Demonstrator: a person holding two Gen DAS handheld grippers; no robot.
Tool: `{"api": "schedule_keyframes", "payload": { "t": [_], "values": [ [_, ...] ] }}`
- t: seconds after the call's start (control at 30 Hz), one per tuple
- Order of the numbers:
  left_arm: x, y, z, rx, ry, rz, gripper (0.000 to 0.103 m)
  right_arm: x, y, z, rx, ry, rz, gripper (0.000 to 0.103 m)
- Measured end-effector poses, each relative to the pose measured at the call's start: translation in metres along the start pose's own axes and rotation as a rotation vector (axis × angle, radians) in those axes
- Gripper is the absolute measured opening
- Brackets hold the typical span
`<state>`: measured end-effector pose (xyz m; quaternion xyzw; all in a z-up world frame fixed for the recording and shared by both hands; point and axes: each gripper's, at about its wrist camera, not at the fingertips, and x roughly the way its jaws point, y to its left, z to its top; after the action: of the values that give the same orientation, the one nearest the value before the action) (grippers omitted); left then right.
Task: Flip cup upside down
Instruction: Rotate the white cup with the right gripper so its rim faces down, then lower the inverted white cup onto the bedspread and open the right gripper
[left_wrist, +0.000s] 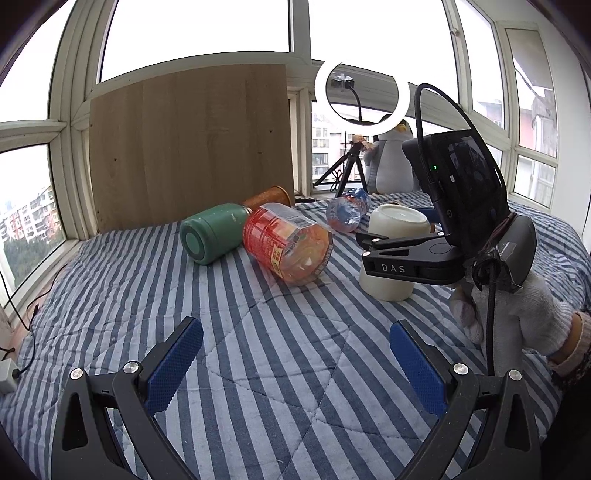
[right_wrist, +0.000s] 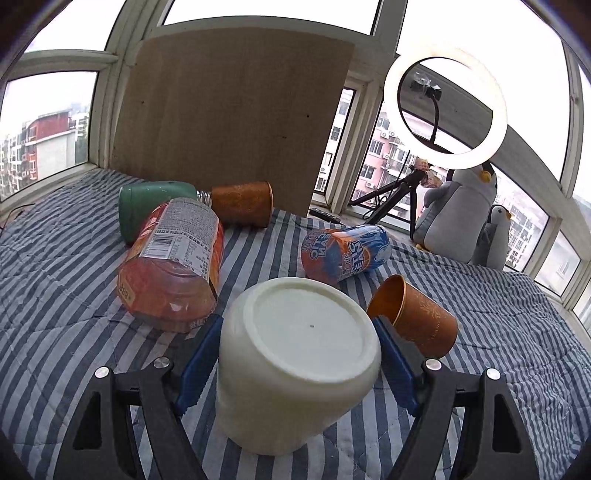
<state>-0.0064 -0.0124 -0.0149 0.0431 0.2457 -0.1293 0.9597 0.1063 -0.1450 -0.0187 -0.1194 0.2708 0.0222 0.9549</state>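
Observation:
A cream-white cup (right_wrist: 295, 365) stands upside down on the striped blanket, its flat base facing up. My right gripper (right_wrist: 295, 354) has its blue pads (right_wrist: 201, 363) on both sides of the cup, pressed against its wall. In the left wrist view the same cup (left_wrist: 393, 254) shows at the right with the right gripper's black fingers (left_wrist: 391, 242) clamped round it, held by a gloved hand (left_wrist: 517, 317). My left gripper (left_wrist: 295, 365) is open and empty above bare blanket, well in front and to the left of the cup.
On the blue-and-white striped blanket (left_wrist: 258, 332) lie a green flask (left_wrist: 212, 236), an orange plastic jar (left_wrist: 286, 247), a crushed bottle (right_wrist: 345, 253) and two copper cups (right_wrist: 413, 314) (right_wrist: 242, 203). A wooden board (left_wrist: 188, 144), ring light (right_wrist: 445, 107) and penguin toys (right_wrist: 458, 214) stand behind.

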Motion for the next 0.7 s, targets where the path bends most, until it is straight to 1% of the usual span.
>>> {"api": "schedule_keyframes", "payload": {
  "t": [0.2, 0.3, 0.53, 0.7],
  "values": [
    [-0.002, -0.004, -0.001, 0.002, 0.002, 0.000, 0.103, -0.002, -0.002, -0.001, 0.009, 0.001, 0.015, 0.078],
    [-0.005, -0.006, -0.001, 0.005, 0.003, -0.002, 0.103, -0.008, -0.003, -0.002, 0.010, -0.013, 0.025, 0.084],
    [-0.013, -0.017, 0.000, 0.018, -0.004, 0.000, 0.103, -0.026, -0.010, -0.004, 0.024, -0.038, 0.043, 0.089],
    [-0.019, -0.024, 0.005, 0.021, -0.020, 0.009, 0.103, -0.047, -0.021, -0.009, 0.050, -0.076, 0.063, 0.092]
  ]
}}
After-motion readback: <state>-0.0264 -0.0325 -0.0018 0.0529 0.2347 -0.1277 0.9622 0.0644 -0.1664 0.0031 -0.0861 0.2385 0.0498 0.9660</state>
